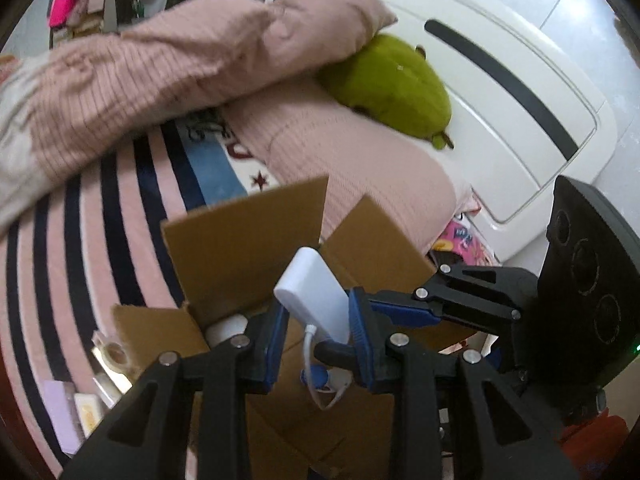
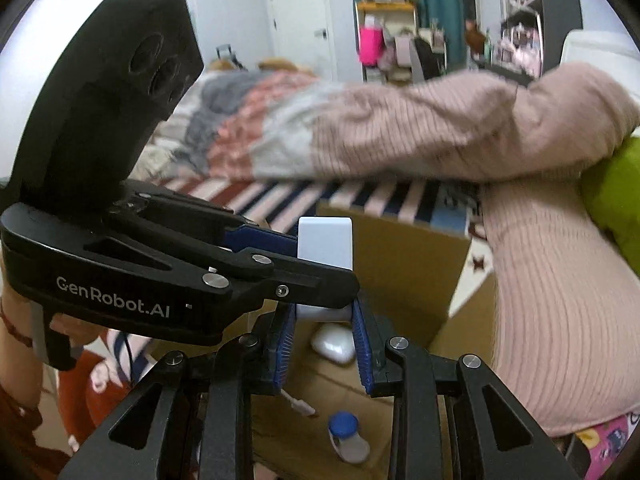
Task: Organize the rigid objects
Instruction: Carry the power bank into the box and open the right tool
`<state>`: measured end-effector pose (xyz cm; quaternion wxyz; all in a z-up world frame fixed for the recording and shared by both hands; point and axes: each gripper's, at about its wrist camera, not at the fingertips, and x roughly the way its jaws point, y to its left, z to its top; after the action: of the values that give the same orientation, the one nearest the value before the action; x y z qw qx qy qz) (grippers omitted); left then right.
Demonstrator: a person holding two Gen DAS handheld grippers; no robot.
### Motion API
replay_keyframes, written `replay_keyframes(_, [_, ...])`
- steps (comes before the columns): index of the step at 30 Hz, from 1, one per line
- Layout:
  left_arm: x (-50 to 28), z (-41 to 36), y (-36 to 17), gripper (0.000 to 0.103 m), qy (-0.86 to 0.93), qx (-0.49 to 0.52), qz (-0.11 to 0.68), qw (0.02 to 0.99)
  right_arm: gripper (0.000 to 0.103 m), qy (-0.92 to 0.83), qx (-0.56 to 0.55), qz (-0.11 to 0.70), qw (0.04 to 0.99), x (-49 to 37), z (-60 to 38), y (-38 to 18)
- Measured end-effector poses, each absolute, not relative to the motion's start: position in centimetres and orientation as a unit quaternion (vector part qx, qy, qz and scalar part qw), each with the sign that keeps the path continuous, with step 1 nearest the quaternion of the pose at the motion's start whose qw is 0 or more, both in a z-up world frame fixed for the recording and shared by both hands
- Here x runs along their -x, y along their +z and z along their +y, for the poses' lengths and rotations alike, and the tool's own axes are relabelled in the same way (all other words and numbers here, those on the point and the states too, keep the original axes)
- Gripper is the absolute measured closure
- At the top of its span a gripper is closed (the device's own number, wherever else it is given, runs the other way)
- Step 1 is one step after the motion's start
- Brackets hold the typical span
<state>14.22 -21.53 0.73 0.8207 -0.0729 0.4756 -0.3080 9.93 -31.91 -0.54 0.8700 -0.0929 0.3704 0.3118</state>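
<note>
**White power bank caught between both tongs over the box**

Blue-padded left tongs (image 1: 318, 330) clamp the white power bank (image 1: 316, 294) by its sides; the right tongs (image 2: 324, 330) pinch it too, from across. It hangs above the open cardboard box (image 1: 236, 248) on the striped bed (image 1: 100, 248). Its dangling cable (image 1: 316, 376) could snag a pad, or an uneven release could tip it onto the small bottle (image 2: 346, 436) below.

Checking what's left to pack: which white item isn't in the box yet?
The white power bank, held above the cardboard box; the rounded white case already lies inside it.
</note>
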Motion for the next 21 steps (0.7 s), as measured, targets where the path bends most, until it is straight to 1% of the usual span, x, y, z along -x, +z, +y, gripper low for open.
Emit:
replay_keyframes(3, [-14.3, -21.9, 0.1, 0.075, -0.309, 0.068, 0.486, 0.815, 0.08, 0.303, 0.119, 0.388, 0.863, -9.9, -31.8, -1.4])
replay_keyframes(5, [-14.2, -22.1, 0.0, 0.07, -0.302, 0.053, 0.487, 0.818, 0.08, 0.296, 0.134, 0.393, 0.86, -9.6, -31.8, -1.8])
replay_keyframes(7, [-13.8, -22.0, 0.3, 0.055, -0.294, 0.04, 0.479, 0.826, 0.08, 0.293, 0.141, 0.395, 0.859, -9.3, -31.8, -1.9])
replay_keyframes(8, [-13.5, -21.7, 0.6, 0.052, -0.293, 0.039, 0.475, 0.829, 0.079, 0.292, 0.14, 0.396, 0.859, -9.2, -31.8, -1.9])
replay_keyframes(10, [-13.0, -20.6, 1.2, 0.044, -0.29, 0.045, 0.466, 0.834, 0.073, 0.292, 0.139, 0.398, 0.859, -9.0, -31.7, -1.7])
replay_keyframes(13, [-12.0, -18.4, 2.4, 0.038, -0.273, 0.052, 0.451, 0.848, 0.072, 0.29, 0.138, 0.396, 0.86, -8.8, -31.4, -1.4])
replay_keyframes(15, [-11.1, -16.8, 3.1, 0.036, -0.257, 0.056, 0.44, 0.859, 0.072, 0.294, 0.136, 0.393, 0.861, -8.5, -30.9, -0.9])
replay_keyframes(21, [-7.9, -10.0, 4.2, 0.034, -0.192, 0.07, 0.416, 0.886, 0.072, 0.335, 0.125, 0.37, 0.857, -7.5, -26.7, 0.6])
